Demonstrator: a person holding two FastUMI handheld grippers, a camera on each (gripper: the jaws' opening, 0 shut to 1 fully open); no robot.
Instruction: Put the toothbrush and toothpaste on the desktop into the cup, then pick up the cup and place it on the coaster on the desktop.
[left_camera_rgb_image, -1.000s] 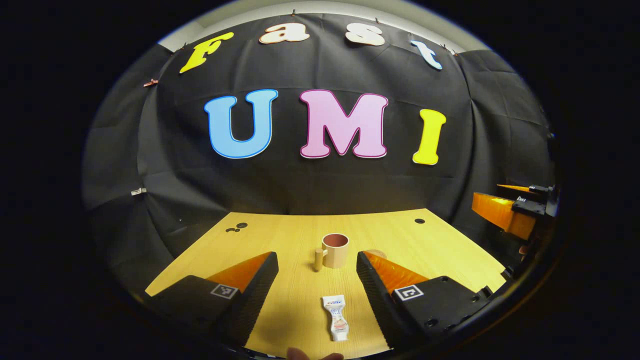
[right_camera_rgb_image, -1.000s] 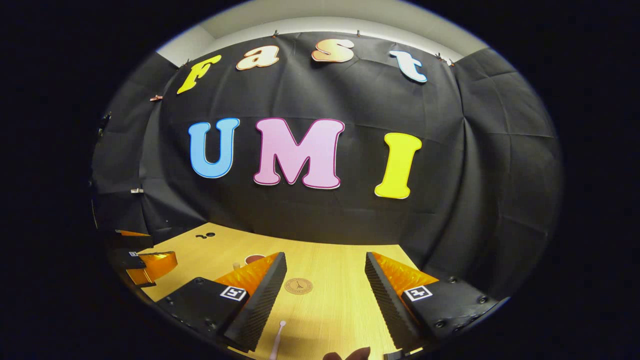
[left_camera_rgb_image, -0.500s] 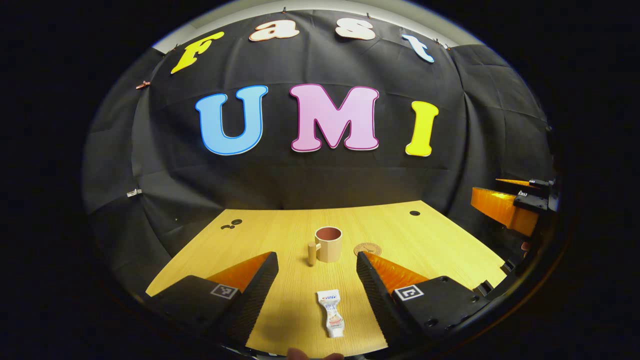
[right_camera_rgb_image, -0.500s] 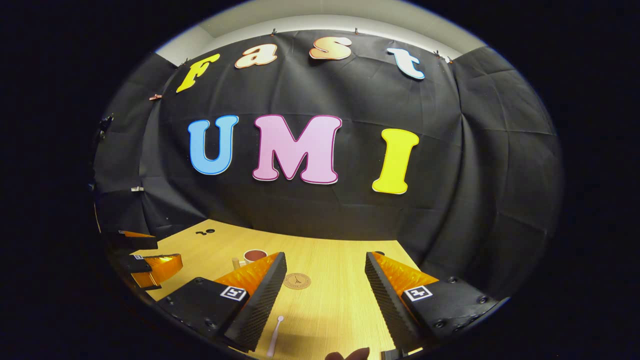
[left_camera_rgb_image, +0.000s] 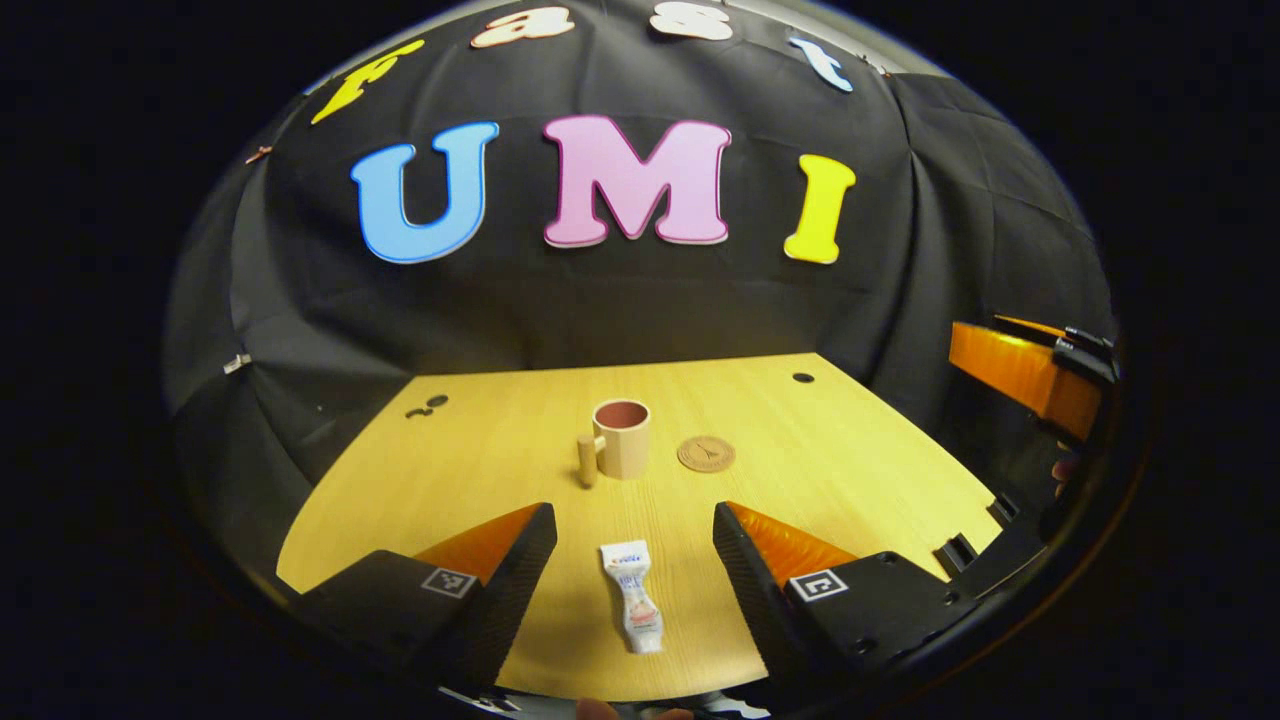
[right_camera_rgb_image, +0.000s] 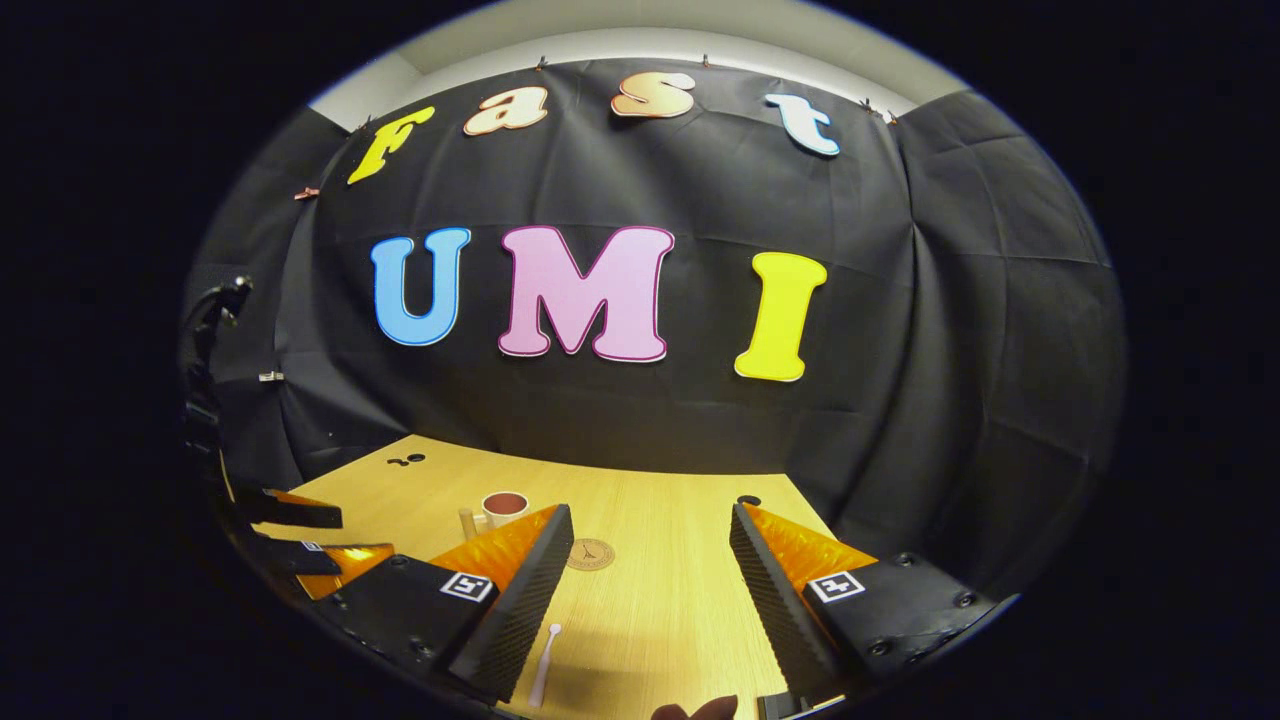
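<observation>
Wooden desk (left_camera_rgb_image: 850, 480): I've tipped the left gripper (left_camera_rgb_image: 634, 530) down, fingers apart over the toothpaste (left_camera_rgb_image: 632, 597); right gripper (right_camera_rgb_image: 650, 545) apart near the toothbrush (right_camera_rgb_image: 545, 665). Cup (left_camera_rgb_image: 621, 438) empty, beside the coaster (left_camera_rgb_image: 705, 453).

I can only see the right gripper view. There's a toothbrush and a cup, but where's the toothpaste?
Observer: The toothpaste lies flat on the table, just ahead of the left gripper, in line with the gap between its fingers.
Operator: Is that gripper holding it?
Observer: No. Its fingers are wide apart and touch nothing.
Operator: Is the coaster touching the cup?
Observer: No. In the left gripper view the coaster lies apart from the cup, on the side away from its handle.
</observation>
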